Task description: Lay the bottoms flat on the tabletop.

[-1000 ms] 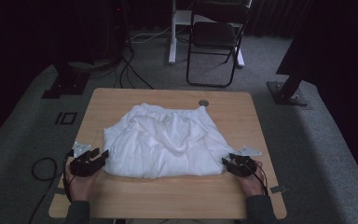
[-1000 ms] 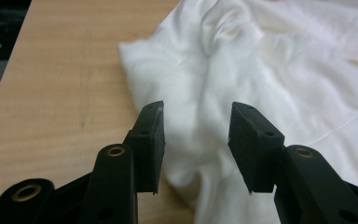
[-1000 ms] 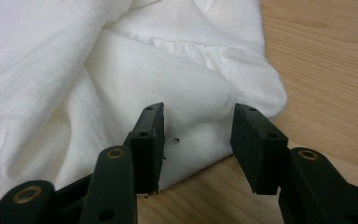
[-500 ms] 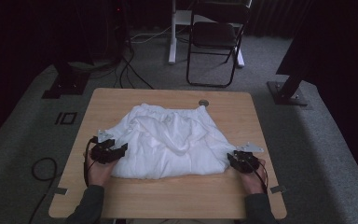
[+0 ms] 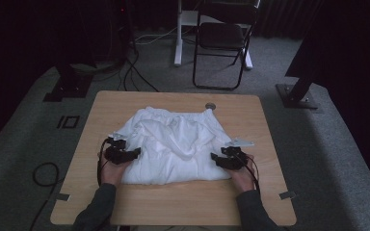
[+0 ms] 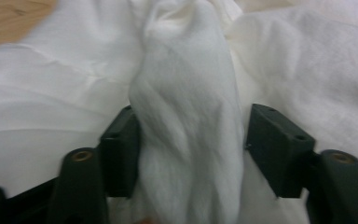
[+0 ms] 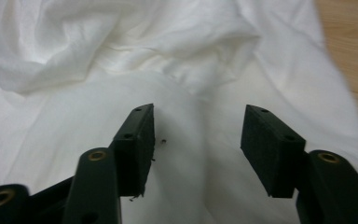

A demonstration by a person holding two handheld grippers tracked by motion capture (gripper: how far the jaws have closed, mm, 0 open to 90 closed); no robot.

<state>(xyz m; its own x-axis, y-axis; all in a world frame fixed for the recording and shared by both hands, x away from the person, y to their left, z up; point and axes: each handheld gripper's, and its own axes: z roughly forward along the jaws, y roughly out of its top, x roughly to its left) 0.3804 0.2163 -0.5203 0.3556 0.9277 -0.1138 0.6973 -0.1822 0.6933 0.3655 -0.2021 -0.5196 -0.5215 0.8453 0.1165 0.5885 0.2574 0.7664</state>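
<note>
A crumpled white garment (image 5: 173, 147) lies at the centre of a wooden table (image 5: 250, 207). The left gripper (image 5: 134, 154) sits at the cloth's 9 o'clock edge, jaws wide apart, a thick fold of fabric standing between them, the right-hand pad clear of it. The right gripper (image 5: 215, 158), at 3 o'clock, has just been opening; its jaws stand wide over flat cloth, gripping nothing.

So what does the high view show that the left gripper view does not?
High view: the whole wooden table, both hands, the right gripper, a folding chair on the carpet behind. Left gripper view: up close, a bunched ridge of cloth standing between the open jaws of the left gripper, whose jaws have just been opening. Both: the white cloth, the left gripper and some bare tabletop.
</note>
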